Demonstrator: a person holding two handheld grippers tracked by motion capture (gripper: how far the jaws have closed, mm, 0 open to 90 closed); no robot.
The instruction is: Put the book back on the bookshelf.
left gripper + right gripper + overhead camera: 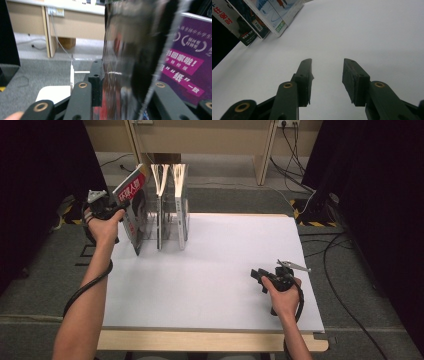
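Observation:
A magazine with a red cover (131, 190) leans to the left at the left end of a row of upright magazines (180, 205) at the back left of the white tabletop (215, 285). My left gripper (117, 205) is raised against the leaning magazine's upper edge. In the left gripper view a glossy, blurred magazine (130, 50) stands between the parted jaws of the left gripper (127, 82), loose in the gap. A purple cover (190, 57) stands to the right of it. My right gripper (257, 275) rests low over the table at the right, open and empty (327, 65).
The row stands in a clear rack (150, 227). The same magazines (274, 15) appear far off in the right gripper view. Wooden furniture legs (262, 155) and cables (295, 145) lie beyond the table. Dark curtains flank both sides.

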